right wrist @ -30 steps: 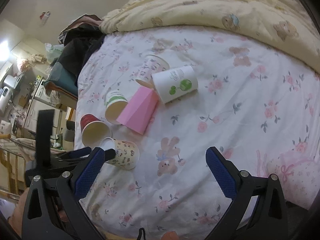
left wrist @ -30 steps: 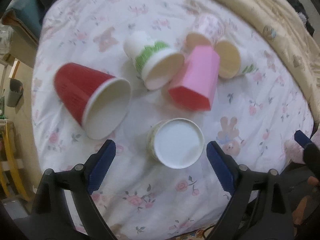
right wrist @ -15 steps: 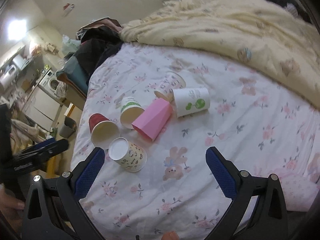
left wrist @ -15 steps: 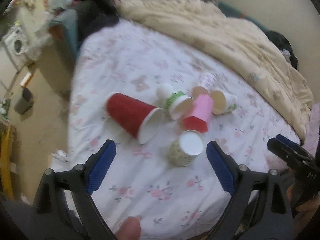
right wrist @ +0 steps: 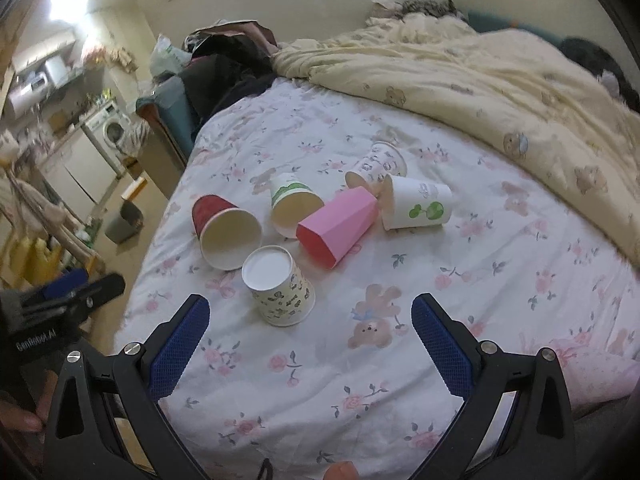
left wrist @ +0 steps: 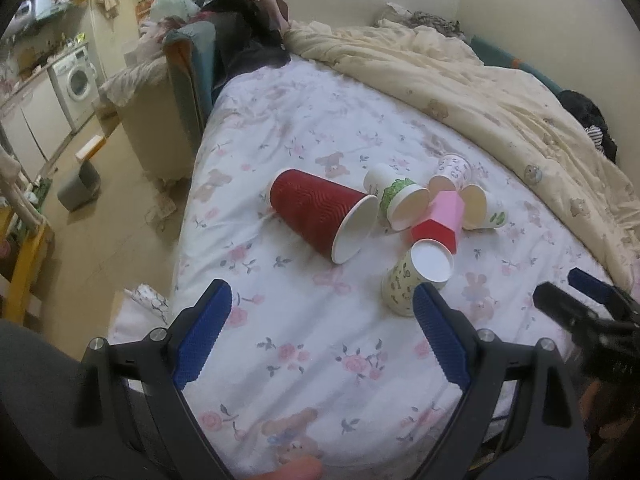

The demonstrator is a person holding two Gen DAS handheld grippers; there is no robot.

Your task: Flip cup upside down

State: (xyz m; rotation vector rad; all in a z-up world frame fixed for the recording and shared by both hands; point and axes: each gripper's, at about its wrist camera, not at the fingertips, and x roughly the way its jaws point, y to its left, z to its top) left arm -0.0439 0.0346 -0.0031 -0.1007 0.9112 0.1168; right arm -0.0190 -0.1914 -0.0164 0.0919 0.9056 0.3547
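A cream patterned paper cup (left wrist: pixel 412 280) (right wrist: pixel 280 288) stands upside down on the floral bed sheet (left wrist: pixel 304 344), its white base up. Behind it lie a red cup (left wrist: pixel 320 210) (right wrist: pixel 224 232), a green-banded white cup (left wrist: pixel 394 200) (right wrist: pixel 294 204), a pink cup (left wrist: pixel 440 218) (right wrist: pixel 340 226), a white cup with green print (right wrist: pixel 416 208) and a patterned cup (right wrist: pixel 378 162), all on their sides. My left gripper (left wrist: pixel 320 332) is open and empty, held back from the cups. My right gripper (right wrist: pixel 310 344) is open and empty, also back from them.
A cream quilt (left wrist: pixel 480 92) (right wrist: pixel 480 80) covers the far right of the bed. Dark clothes (left wrist: pixel 244 40) are piled at the far end. The bed's left edge drops to the floor, with a grey bin (left wrist: pixel 78 188) and a washing machine (left wrist: pixel 78 80) beyond.
Both grippers have pulled back and up from the cups, so more of the bed and room shows. The patterned cup stands upside down throughout. Both stay open.
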